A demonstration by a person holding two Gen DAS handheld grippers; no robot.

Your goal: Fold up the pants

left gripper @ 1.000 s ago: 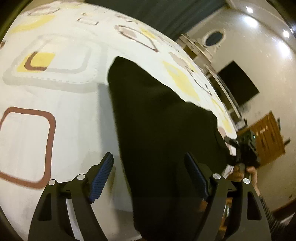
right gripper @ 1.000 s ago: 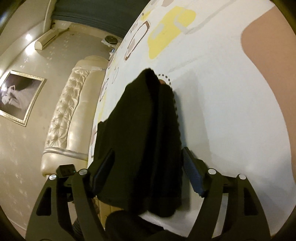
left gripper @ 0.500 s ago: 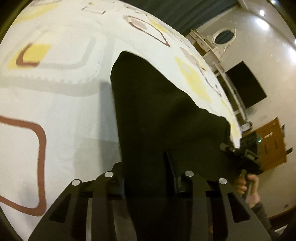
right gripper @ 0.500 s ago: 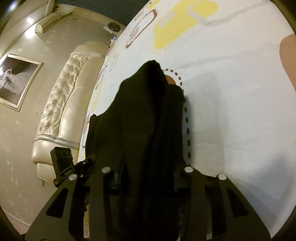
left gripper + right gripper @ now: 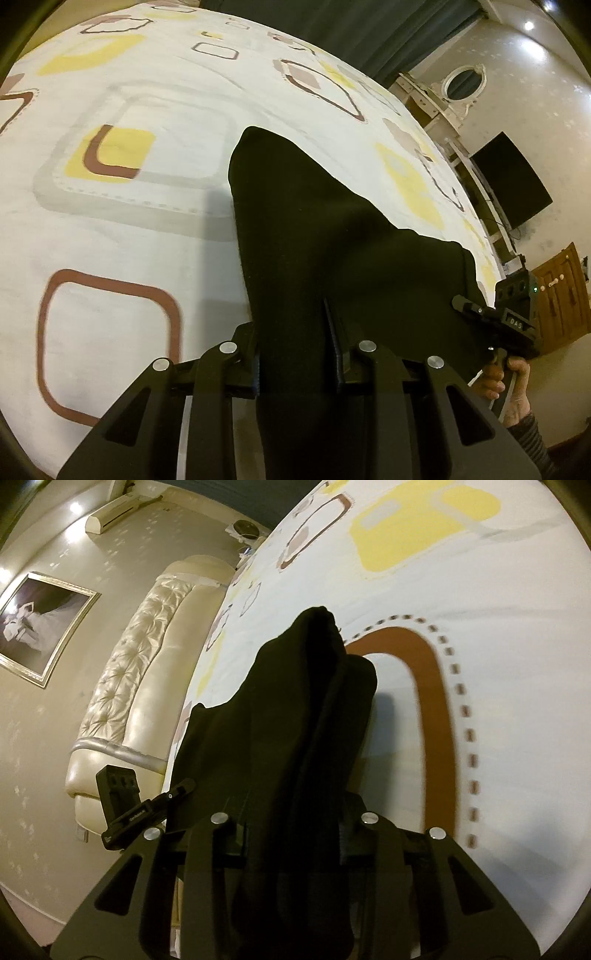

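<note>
Pants (image 5: 317, 240), black, lie lengthwise on the patterned bedsheet (image 5: 122, 229), near end bunched into both my tools. Left gripper (image 5: 295, 354) is closing, jaws pinching the fabric; right gripper (image 5: 291, 819) closing too, cloth between its pads, though I think the dark folds hide the contact.
</note>
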